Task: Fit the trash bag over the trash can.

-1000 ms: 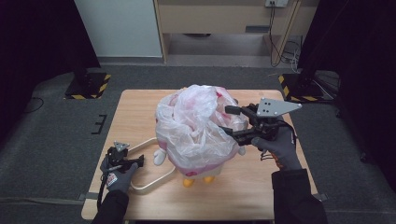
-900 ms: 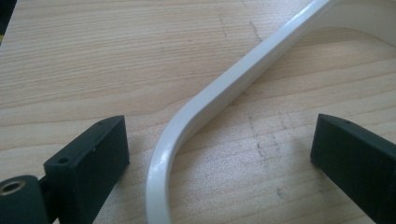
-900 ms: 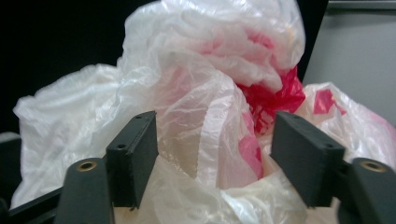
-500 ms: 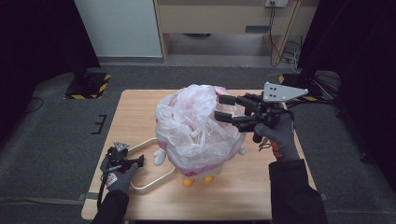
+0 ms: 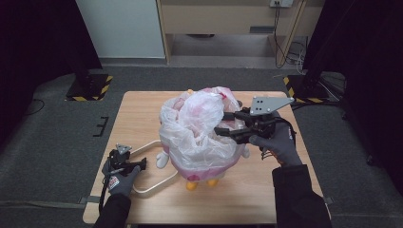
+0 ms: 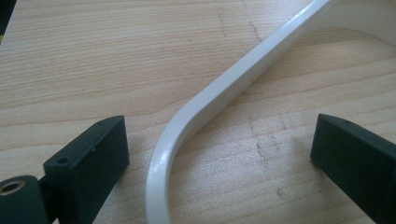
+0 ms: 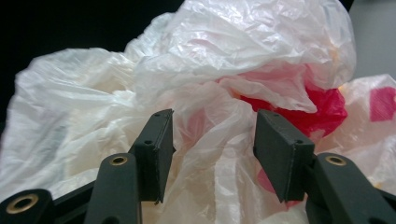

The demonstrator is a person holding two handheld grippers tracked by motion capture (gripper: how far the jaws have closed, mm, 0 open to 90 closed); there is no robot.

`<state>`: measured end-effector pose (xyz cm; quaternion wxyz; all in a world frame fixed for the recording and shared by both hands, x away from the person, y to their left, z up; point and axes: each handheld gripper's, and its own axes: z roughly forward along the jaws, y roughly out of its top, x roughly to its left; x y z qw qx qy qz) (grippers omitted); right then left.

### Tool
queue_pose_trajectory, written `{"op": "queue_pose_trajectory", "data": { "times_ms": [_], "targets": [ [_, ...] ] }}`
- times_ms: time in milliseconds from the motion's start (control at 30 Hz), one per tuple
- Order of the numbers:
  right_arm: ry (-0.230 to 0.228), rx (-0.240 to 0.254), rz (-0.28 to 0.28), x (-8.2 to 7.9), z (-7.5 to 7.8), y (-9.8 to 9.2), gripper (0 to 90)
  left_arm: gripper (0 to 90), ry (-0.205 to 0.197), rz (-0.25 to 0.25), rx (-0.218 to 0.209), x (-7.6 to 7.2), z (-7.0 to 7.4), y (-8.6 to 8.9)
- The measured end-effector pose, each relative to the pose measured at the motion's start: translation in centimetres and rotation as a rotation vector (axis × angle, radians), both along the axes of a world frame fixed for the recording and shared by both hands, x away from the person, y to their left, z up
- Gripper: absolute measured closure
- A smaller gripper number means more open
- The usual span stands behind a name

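On the wooden table (image 5: 142, 111) a crumpled plastic bag (image 5: 197, 128) sat over a pink toy. The right gripper (image 5: 223, 124) had just been closing, half open, with a fold of bag between its jaws, not pinched yet. The left gripper (image 5: 137, 164) stood wide open around a white loop (image 6: 219, 93), not touching it

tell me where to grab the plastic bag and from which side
Pinch the raised fold of the plastic bag between the right gripper jaws, coming level from the right side: that ridge stands clear of the toy and is thin enough for the half-closed jaws.
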<state>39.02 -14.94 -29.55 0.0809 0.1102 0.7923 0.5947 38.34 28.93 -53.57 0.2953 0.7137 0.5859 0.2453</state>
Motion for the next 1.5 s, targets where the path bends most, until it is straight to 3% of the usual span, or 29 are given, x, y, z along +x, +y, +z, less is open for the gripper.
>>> {"op": "queue_pose_trajectory", "data": {
  "times_ms": [300, 467, 567, 633, 800, 900, 1067, 1133, 1367, 1500],
  "targets": [
    [-0.004, 0.187, 0.015, -1.0, 2.9, -1.0, 44.1, 3.4, -0.001, 0.000, 0.000, 0.0, 0.0, 0.0],
    [-0.021, 0.262, -0.061, -0.9, 4.7, 0.1, 42.2, 3.3, -0.001, 0.000, -0.001, 0.0, 0.0, 0.0],
    [-0.036, 0.268, -0.119, -0.5, 5.3, 1.1, 41.7, 3.3, -0.001, 0.000, -0.001, 0.0, 0.0, 0.0],
    [-0.033, 0.237, -0.121, -0.3, 5.4, 1.8, 39.9, 3.2, 0.000, -0.001, -0.002, 0.0, 0.0, 0.0],
    [-0.012, 0.047, -0.130, 0.0, 4.3, 2.7, 41.3, 3.2, 0.001, -0.002, -0.001, 0.0, 0.0, 0.0],
    [-0.007, -0.013, -0.128, 0.0, 3.6, 2.4, 42.2, 3.2, 0.001, -0.001, -0.002, 0.0, 0.0, 0.0],
    [-0.010, -0.063, -0.131, 0.1, 2.5, 2.0, 43.4, 3.1, 0.001, -0.001, -0.001, 0.0, 0.0, 0.0],
    [-0.008, -0.060, -0.119, 0.0, 2.1, 1.9, 44.0, 3.1, 0.001, -0.001, -0.001, 0.0, 0.0, 0.0],
    [0.007, -0.105, -0.093, -0.3, 2.4, 2.3, 42.6, 3.1, 0.001, -0.001, -0.001, 0.0, 0.0, 0.0],
    [0.019, -0.100, -0.079, -0.4, 2.4, 2.1, 43.4, 3.1, 0.001, -0.001, -0.001, 0.0, 0.0, 0.0]
  ]
}}
